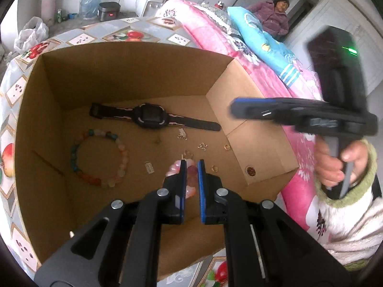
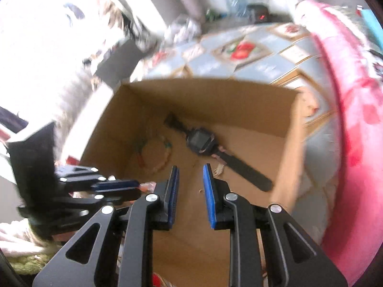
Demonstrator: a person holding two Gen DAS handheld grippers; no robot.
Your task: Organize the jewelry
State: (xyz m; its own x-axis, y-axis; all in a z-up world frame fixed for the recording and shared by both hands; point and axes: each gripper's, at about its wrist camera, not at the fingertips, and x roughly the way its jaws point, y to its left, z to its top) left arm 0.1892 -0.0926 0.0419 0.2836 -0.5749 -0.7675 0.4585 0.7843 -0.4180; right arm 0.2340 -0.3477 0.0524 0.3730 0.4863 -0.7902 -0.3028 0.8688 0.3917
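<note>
Low in the frame, the left gripper (image 1: 191,167) pinches a pink bead bracelet (image 1: 191,179) that could slip into the cardboard box (image 1: 143,71), while the right gripper (image 2: 191,171) hangs part-open and empty.

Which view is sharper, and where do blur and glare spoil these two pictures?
Left wrist view: sharp on the watch and bead bracelet in the cardboard box; only the right gripper smears. Right wrist view: motion-blurred throughout, window glare whiting out its upper left, fisheye bending the box edges.
</note>
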